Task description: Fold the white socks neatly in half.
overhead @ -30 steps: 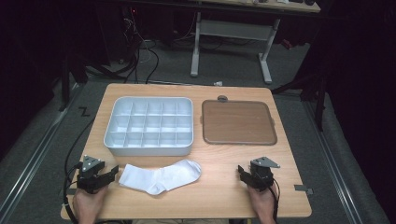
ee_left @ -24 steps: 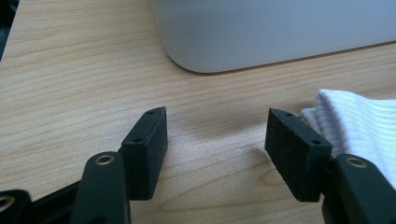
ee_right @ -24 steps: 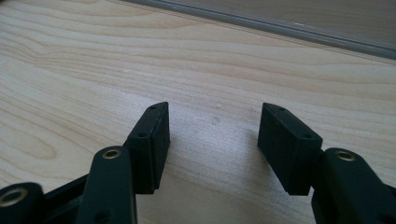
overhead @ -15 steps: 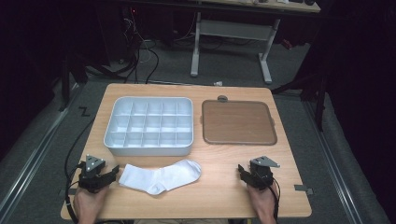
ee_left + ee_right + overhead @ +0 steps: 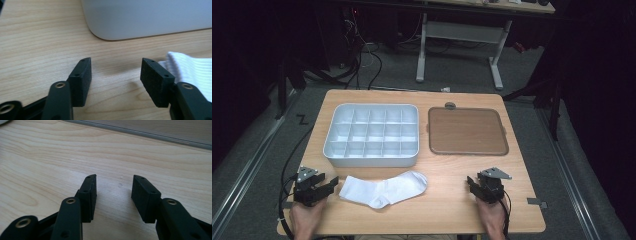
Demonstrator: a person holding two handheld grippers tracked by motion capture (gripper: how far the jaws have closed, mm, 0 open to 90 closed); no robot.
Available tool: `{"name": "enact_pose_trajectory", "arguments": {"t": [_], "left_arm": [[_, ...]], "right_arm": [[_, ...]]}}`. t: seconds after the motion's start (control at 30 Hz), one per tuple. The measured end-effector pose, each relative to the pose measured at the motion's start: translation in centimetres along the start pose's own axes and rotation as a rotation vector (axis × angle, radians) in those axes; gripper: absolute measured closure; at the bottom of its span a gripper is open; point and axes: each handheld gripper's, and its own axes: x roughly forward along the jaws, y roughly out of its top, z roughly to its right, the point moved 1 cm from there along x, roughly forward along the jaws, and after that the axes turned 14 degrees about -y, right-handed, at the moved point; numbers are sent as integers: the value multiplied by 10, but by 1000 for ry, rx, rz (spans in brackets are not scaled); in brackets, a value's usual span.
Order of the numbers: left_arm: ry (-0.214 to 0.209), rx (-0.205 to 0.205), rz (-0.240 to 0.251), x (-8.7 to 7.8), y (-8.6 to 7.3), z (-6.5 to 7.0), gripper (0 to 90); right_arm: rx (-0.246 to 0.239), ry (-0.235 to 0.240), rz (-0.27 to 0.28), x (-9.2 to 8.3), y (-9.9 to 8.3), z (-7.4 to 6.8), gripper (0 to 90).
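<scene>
A white sock lies flat on the bench, in the lower middle of the high view, just below the white compartment tray and well apart from the brown mat at the upper right. Its ribbed cuff points toward the lower left of the frame, just beside the left hand-held gripper; in the left gripper view that cuff sits behind the right-hand jaw, not between the two. The left hand-held gripper's jaws stand spread with only bare wood between them, having just closed a little. The right hand-held gripper, in the lower right of the high view, has also just been closing — its jaws remain apart over empty bench. The sock looks light, soft and limp — it should drape and fold when lifted rather than keep its shape, and it will neither slip much nor break. The cuff edge seems the best place to pinch, since it is thick, ribbed and nearest the left jaws; the toe end, toward the middle of the frame, would suit the right.
</scene>
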Motion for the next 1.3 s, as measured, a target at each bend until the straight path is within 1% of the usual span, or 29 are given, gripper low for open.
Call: {"name": "enact_pose_trajectory", "arguments": {"t": [0.07, 0.1, 0.13, 0.17, 0.2, 0.23, 0.27, 0.3, 0.33, 0.37, 0.4, 0.43, 0.47, 0.53, 0.57, 0.6, 0.63, 0.67, 0.77, 0.8, 0.83, 0.87, 0.9, 0.97, 1.07, 1.1, 1.17, 1.23, 1.3], "left_arm": [[-20, -21, 16, -4, 3, 3, 433], [-40, -33, 23, -7, 6, 6, 431], [-40, -33, 23, -7, 6, 6, 431], [-53, -39, 25, -9, 7, 9, 431], [-80, -52, 24, -12, 8, 14, 429], [-80, -52, 24, -12, 8, 14, 426], [-92, -53, 17, -13, 8, 17, 426], [-97, -54, 11, -13, 6, 20, 426], [-103, -56, 3, -13, 5, 23, 426], [-107, -56, -14, -14, 2, 26, 425], [-117, -55, -33, -14, -2, 31, 424], [-120, -47, -43, -13, -4, 33, 424], [-120, -44, -51, -13, -6, 34, 425], [-124, -41, -60, -12, -8, 37, 426], [-125, -43, -72, -11, -11, 39, 428], [-125, -43, -72, -11, -11, 39, 430], [-124, -44, -82, -9, -13, 40, 434], [-119, -38, -90, -8, -15, 40, 434], [-111, -36, -102, -5, -19, 41, 443], [-107, -32, -108, -4, -20, 41, 452], [-107, -32, -108, -4, -20, 41, 457], [-107, -38, -107, -4, -21, 41, 462], [-106, -38, -109, -3, -22, 41, 462], [-101, -34, -117, -2, -24, 41, 474], [-98, -28, -128, -2, -26, 42, 483], [-94, -16, -131, -1, -26, 42, 490], [-94, -19, -129, -1, -26, 42, 495], [-95, -21, -128, -1, -27, 42, 501], [-95, -15, -131, -1, -27, 42, 503]], "right_arm": [[-3, 13, 10, -2, 1, -3, 579], [-6, 34, 21, -6, 2, -8, 589], [-6, 34, 21, -6, 2, -8, 589], [-10, 42, 29, -7, 3, -9, 592], [-15, 72, 46, -11, 6, -16, 596], [-15, 72, 46, -11, 6, -16, 596], [-24, 95, 57, -14, 9, -23, 599], [-33, 106, 62, -15, 10, -26, 599], [-33, 106, 62, -15, 10, -26, 599], [-40, 121, 65, -17, 12, -30, 600], [-49, 154, 70, -19, 15, -40, 601], [-55, 163, 72, -20, 16, -43, 601], [-67, 174, 78, -20, 18, -47, 601], [-69, 185, 81, -21, 19, -50, 601], [-86, 217, 86, -22, 22, -59, 601], [-86, 217, 86, -22, 22, -59, 601], [-98, 240, 85, -23, 24, -68, 601], [-98, 240, 85, -23, 24, -68, 601], [-114, 277, 88, -23, 26, -79, 598], [-125, 302, 98, -24, 29, -87, 594], [-125, 302, 98, -24, 29, -87, 594], [-127, 321, 100, -25, 31, -93, 589], [-127, 321, 100, -25, 31, -93, 589], [-136, 347, 107, -24, 35, -102, 578], [-141, 358, 101, -23, 37, -108, 572], [-148, 364, 95, -19, 38, -113, 570], [-154, 366, 90, -16, 38, -115, 570], [-155, 369, 71, -12, 38, -119, 571], [-163, 362, 59, -7, 38, -121, 582]]}}
